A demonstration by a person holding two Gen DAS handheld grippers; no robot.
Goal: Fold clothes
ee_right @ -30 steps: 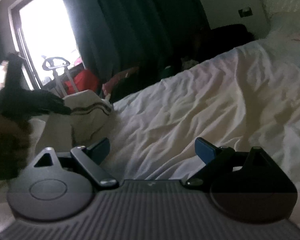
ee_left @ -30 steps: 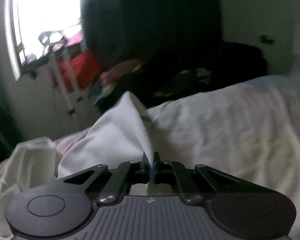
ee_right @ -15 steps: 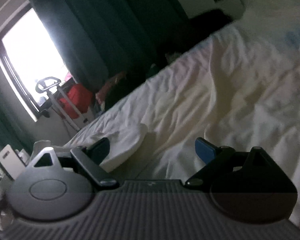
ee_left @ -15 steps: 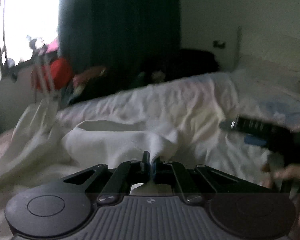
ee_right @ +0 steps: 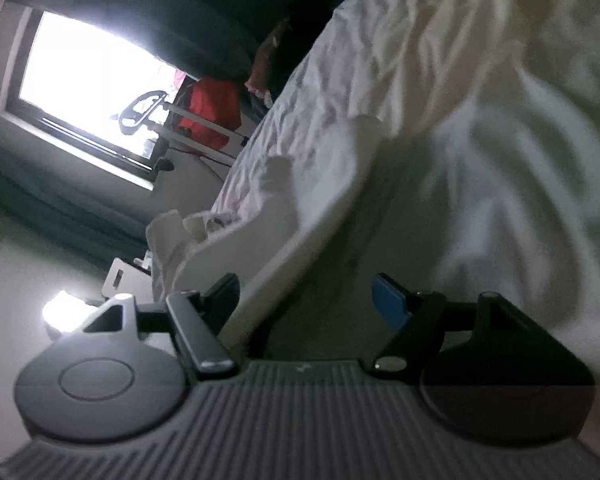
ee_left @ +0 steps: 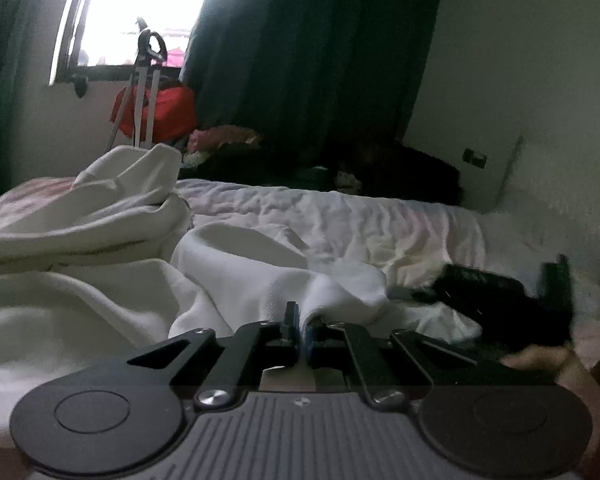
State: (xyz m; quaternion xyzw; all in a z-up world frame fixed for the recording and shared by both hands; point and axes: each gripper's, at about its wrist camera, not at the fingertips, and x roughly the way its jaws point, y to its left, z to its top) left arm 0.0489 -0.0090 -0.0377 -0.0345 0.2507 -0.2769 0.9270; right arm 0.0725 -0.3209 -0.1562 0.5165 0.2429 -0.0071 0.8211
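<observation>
A white garment [ee_left: 236, 280] lies rumpled on the bed sheet [ee_left: 380, 232]. My left gripper [ee_left: 298, 322] is shut on a pinched fold of it, low over the bed. In the left wrist view, the right gripper [ee_left: 500, 300] shows as a dark blur to the right, with a hand [ee_left: 540, 360] behind it. The right wrist view is strongly rolled. There my right gripper [ee_right: 306, 300] has its jaws apart and closing. The garment's edge [ee_right: 284, 248] runs in between them beside the left finger [ee_right: 224, 292]. The blue pad [ee_right: 388, 304] stands clear of the cloth.
A second heap of white cloth [ee_left: 112, 196] lies at the bed's left. Dark clothes [ee_left: 400, 172] are piled beyond the far edge, below a dark curtain [ee_left: 308, 60]. A red bag on a trolley [ee_left: 156, 108] stands under the bright window [ee_left: 140, 0]. A headboard [ee_left: 560, 184] is at right.
My left gripper has swept sideways across the bed, dragging the white garment with it. My right gripper has rolled, sunk to the garment's edge, and its jaws have narrowed.
</observation>
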